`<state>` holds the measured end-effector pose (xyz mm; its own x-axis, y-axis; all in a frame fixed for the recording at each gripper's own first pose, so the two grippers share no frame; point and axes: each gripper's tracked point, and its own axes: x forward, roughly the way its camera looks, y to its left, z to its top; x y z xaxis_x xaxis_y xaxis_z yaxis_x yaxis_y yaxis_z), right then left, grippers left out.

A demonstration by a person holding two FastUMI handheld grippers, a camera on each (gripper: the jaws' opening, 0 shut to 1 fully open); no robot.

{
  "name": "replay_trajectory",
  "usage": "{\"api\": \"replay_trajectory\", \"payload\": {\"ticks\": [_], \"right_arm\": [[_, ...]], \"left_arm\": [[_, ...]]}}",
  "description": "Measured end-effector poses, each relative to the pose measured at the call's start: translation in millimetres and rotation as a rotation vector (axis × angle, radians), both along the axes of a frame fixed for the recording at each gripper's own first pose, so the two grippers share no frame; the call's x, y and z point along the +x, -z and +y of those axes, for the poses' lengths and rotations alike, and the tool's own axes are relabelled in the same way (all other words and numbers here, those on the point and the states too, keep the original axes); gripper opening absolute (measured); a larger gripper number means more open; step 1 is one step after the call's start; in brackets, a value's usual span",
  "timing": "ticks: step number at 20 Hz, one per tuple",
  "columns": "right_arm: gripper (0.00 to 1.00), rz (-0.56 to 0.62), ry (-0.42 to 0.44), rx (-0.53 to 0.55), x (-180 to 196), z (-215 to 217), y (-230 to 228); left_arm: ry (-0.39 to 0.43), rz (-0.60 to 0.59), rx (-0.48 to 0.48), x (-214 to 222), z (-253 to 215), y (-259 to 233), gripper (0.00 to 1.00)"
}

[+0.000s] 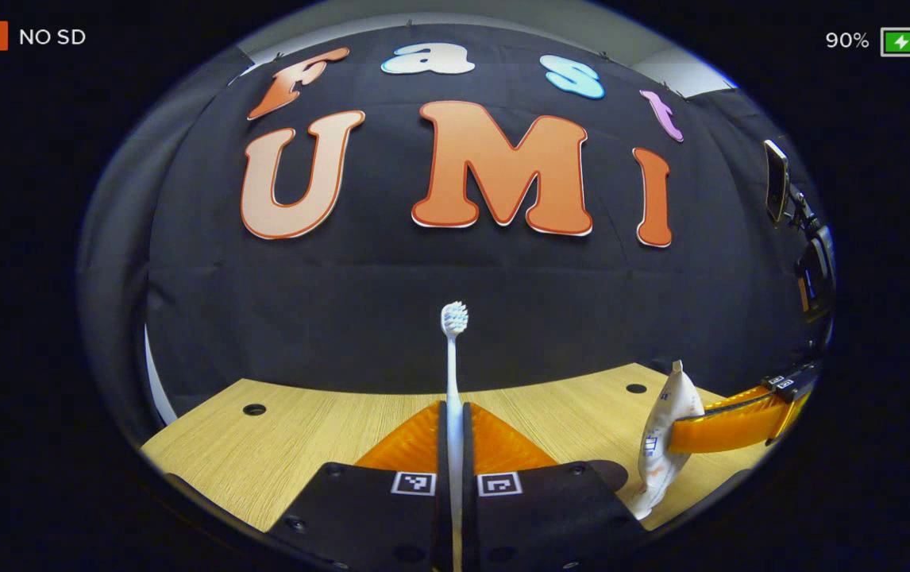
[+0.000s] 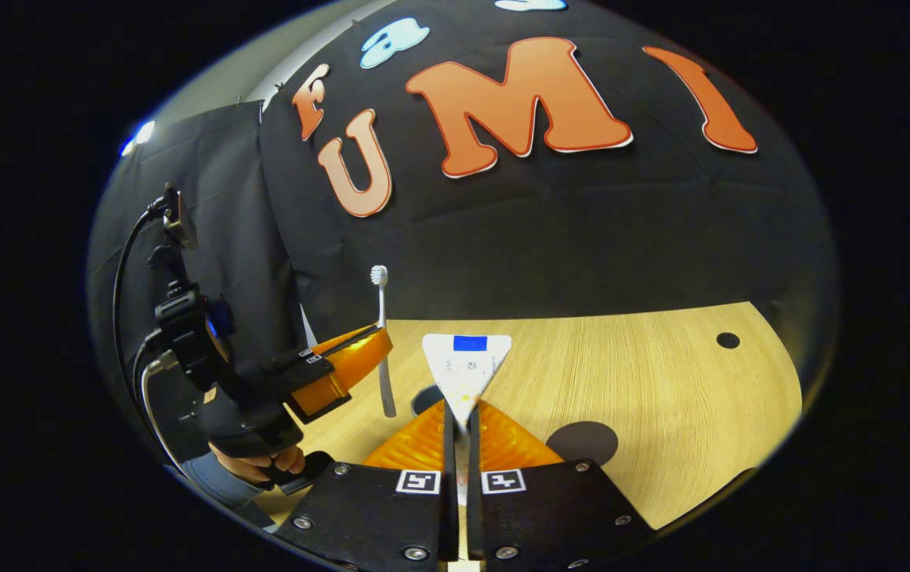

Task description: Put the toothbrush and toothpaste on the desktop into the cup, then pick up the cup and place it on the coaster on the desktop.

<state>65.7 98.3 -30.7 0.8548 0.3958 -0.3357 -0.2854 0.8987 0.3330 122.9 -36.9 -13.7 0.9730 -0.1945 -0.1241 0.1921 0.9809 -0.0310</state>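
In the left gripper view a white toothbrush (image 1: pixel 453 373) stands upright, bristles up, with my left gripper (image 1: pixel 455 413) shut on its handle above the wooden desktop (image 1: pixel 304 445). To the right, my right gripper (image 1: pixel 681 433) pinches a white toothpaste tube (image 1: pixel 661 445) that hangs upright. In the right gripper view the toothpaste tube (image 2: pixel 467 365) stands with its flat crimped end up, and my right gripper (image 2: pixel 461 413) is shut on it. At the left, the left gripper (image 2: pixel 375 349) holds the toothbrush (image 2: pixel 382 334). A dark round coaster (image 2: pixel 582 442) lies on the desktop (image 2: pixel 645 397), just right of my fingers.
A dark rounded shape (image 2: pixel 423 397) sits half hidden behind the tube; I cannot tell what it is. The desktop has small round holes (image 2: pixel 728 340) (image 1: pixel 254 409). A hand (image 2: pixel 260 465) holds the left gripper's body. A camera rig (image 1: pixel 808 238) stands at the right edge.
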Motion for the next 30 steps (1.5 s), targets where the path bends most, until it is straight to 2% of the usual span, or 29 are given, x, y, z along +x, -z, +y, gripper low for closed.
{"api": "replay_trajectory", "payload": {"ticks": [5, 10, 18, 20, 22, 23, 24, 25, 27, 28, 29, 30], "right_arm": [[0.04, -0.053, 0.033, 0.023, 19.1, 4.5, -11.4], [0.04, -0.121, 0.058, 0.017, 39.0, 8.3, -18.1], [0.05, -0.138, 0.081, 0.007, 60.6, 15.0, -9.8], [0.05, -0.135, 0.081, 0.011, 64.1, 16.9, -9.5], [0.05, -0.134, 0.076, 0.013, 66.3, 20.0, -10.2], [0.05, -0.139, 0.072, 0.011, 66.8, 21.7, -12.2], [0.05, -0.143, 0.072, 0.008, 68.4, 22.2, -13.4], [0.05, -0.15, 0.072, 0.004, 69.6, 22.6, -17.2], [0.04, -0.163, 0.075, 0.009, 74.5, 24.7, -22.7], [0.05, -0.167, 0.073, 0.014, 77.2, 26.5, -25.6], [0.05, -0.173, 0.07, 0.016, 79.7, 28.1, -28.4], [0.04, -0.182, 0.069, 0.019, 82.4, 30.1, -32.4]], "left_arm": [[0.031, -0.049, -0.063, 20.2, -7.2, 3.5, 0.04], [0.068, -0.032, -0.134, 38.3, -11.1, 28.2, 0.04], [0.105, 0.005, -0.162, 37.7, -7.8, 51.8, 0.09], [0.12, 0.059, -0.145, 35.7, -9.4, 68.4, 0.14], [0.127, 0.1, -0.134, 27.4, -6.9, 80.3, 0.26], [0.131, 0.111, -0.136, 24.6, -4.5, 84.4, 0.36], [0.141, 0.118, -0.143, 19.1, -4.2, 84.9, 0.42], [0.153, 0.123, -0.153, 14.9, -4.3, 84.1, 0.58], [0.179, 0.128, -0.151, 5.0, -5.7, 83.4, 0.67], [0.185, 0.129, -0.139, -0.3, -5.5, 83.2, 0.75], [0.186, 0.124, -0.125, -4.2, -3.4, 81.6, 0.88], [0.181, 0.117, -0.115, -9.8, 1.3, 78.9, 0.93]]}}
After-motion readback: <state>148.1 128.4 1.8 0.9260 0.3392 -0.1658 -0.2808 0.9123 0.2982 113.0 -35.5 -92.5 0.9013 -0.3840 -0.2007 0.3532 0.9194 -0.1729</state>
